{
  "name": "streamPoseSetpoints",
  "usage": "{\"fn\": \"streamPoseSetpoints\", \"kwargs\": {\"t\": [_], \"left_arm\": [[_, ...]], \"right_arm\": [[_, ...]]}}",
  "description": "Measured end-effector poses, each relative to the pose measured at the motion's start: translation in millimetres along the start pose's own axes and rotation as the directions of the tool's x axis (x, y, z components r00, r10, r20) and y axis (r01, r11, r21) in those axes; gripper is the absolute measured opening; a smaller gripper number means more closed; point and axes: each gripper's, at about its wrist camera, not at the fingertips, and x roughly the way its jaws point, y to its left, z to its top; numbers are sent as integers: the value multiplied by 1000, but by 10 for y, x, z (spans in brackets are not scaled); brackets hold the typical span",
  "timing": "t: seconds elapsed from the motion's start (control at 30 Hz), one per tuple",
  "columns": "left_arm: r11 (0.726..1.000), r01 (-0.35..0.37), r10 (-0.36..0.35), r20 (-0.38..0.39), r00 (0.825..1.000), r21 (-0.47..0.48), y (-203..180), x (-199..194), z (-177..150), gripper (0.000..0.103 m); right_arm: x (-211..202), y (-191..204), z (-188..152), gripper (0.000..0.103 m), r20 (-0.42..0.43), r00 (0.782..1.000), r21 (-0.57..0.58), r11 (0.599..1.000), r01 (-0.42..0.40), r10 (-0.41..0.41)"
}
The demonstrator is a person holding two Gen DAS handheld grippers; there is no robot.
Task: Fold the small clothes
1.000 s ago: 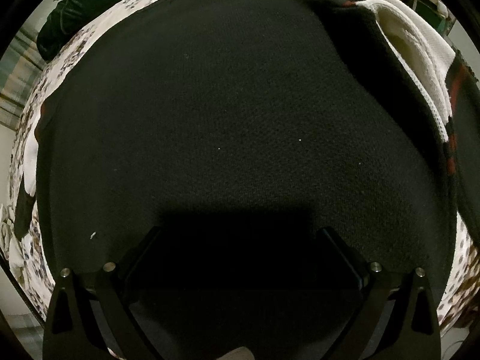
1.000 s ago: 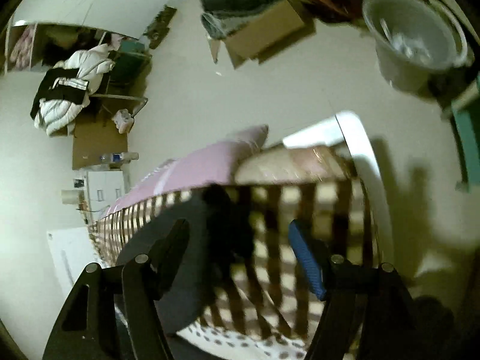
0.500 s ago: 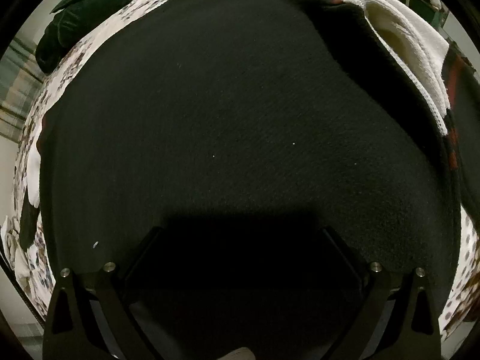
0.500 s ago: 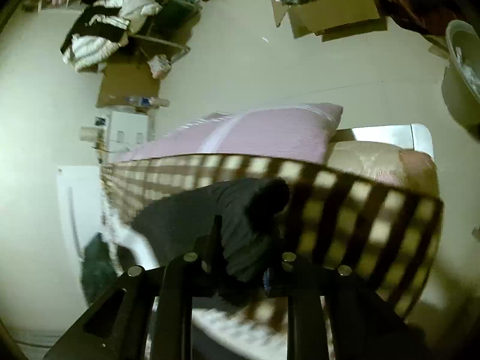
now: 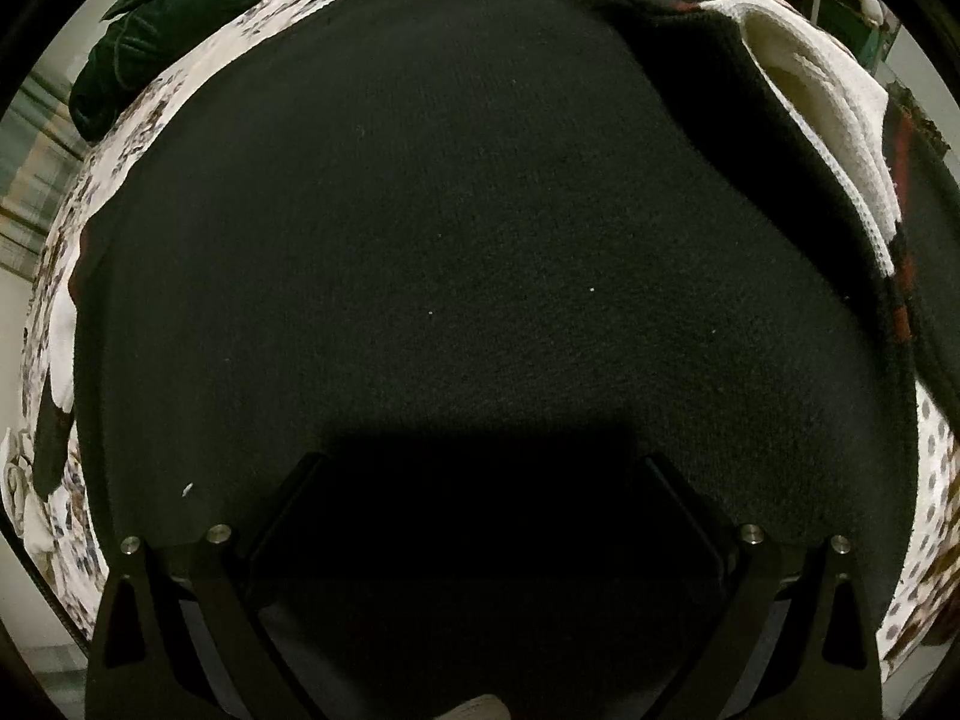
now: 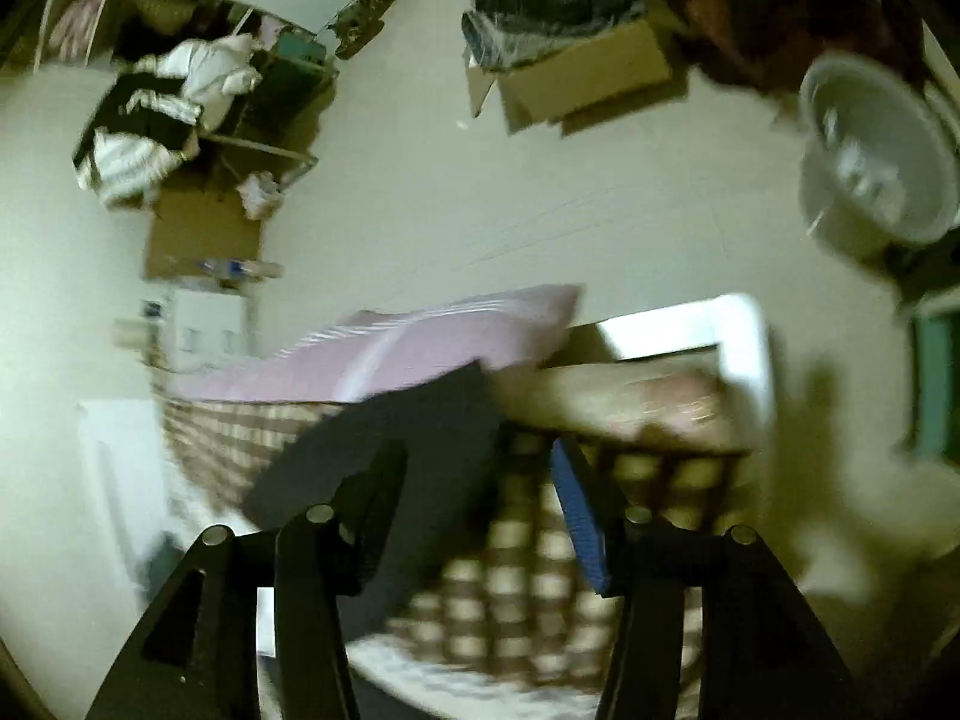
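Left gripper [image 5: 480, 516]: fingers spread wide, nothing between them, poised low over a black knit garment [image 5: 456, 228]. The garment lies flat on a bed with a flower-print sheet [image 5: 60, 276] and fills nearly the whole left wrist view. The fingertips sit in deep shadow at the garment's near edge; contact with the cloth cannot be told.

At the garment's far right corner a white waffle-knit cloth [image 5: 828, 120] lies folded against it, with a dark piece striped in red [image 5: 903, 180] just beyond. A dark green velvet cushion [image 5: 162, 18] rests at the far left corner of the bed.

Right gripper [image 6: 474, 516]: fingers apart, holding nothing (this view is blurred). One finger carries a blue pad [image 6: 579, 528]. Between and behind the fingers hangs a dark grey cloth [image 6: 384, 444], lying over a brown-and-cream checked blanket [image 6: 540, 588] at the edge of the bed; the left finger overlaps the cloth, though touch is uncertain.

A pink pillow [image 6: 420, 348] sits just beyond the blanket. On the floor farther off: a cardboard box [image 6: 576, 78] with dark clothes in it and a grey bucket [image 6: 870, 156].
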Motion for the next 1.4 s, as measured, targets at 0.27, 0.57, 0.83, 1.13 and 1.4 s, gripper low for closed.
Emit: {"fn": "streamPoseSetpoints", "kwargs": {"t": [0.27,0.57,0.83,1.13,1.4], "left_arm": [[1000,-25,25,7,1000,12,-114,-19,-32,103],[999,-46,46,12,999,9,-204,-49,-81,103],[999,-36,36,14,999,18,-137,-52,-32,103],[1000,-22,22,3,1000,-7,-96,-28,10,103],[1000,-19,19,8,1000,-4,-92,-24,-12,103]], "right_arm": [[497,-116,-91,52,-76,996,-17,999,-36,35],[775,47,-145,18,-32,991,74,989,-125,128],[46,253,-235,13,-32,988,24,988,-153,154],[265,-103,-283,45,-204,979,27,1000,-2,8],[649,-199,-676,67,-98,943,259,923,-285,319]]}}
